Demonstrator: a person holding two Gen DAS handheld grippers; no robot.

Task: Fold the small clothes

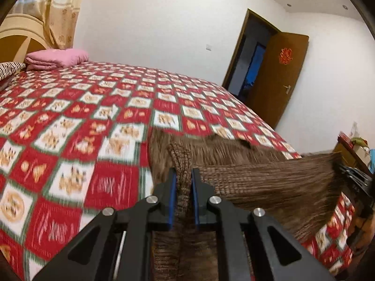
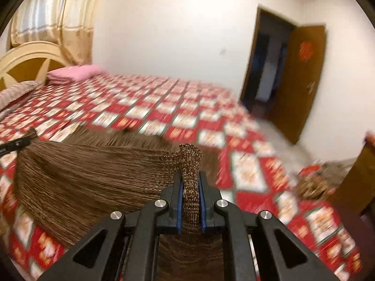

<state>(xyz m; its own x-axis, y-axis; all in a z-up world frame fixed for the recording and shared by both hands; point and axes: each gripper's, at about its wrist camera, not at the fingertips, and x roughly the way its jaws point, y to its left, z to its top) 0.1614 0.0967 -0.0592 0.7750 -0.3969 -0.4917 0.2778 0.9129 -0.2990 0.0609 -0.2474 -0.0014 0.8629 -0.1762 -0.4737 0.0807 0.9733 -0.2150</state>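
Here, at the far left, a cream and tan headboard rises behind a folded pink blanket, with pale patterned curtains hanging beside it and a striped pillow at the frame's edge. The bed, covered in a red and white checked spread, fills the middle of both views.

Near the camera in the left wrist view, the left gripper is clamped on a bunched edge of the brown knit garment, its blue-lined fingers pressed tight against the fabric, which pokes up between them. From there the cloth stretches taut to the right, held above the bedspread, toward a dark shape at the right edge that is too blurred to identify with certainty.

In the right wrist view, the right gripper is likewise closed on a gathered strip of the brown knit garment, which spreads away to the left over the bed; a black tip of the left gripper shows at the cloth's far left corner.

Farther right, an open brown door bearing a red ornament stands against the white wall. At the far right edge, some wooden furniture with small items on it sits beyond the bed's corner.
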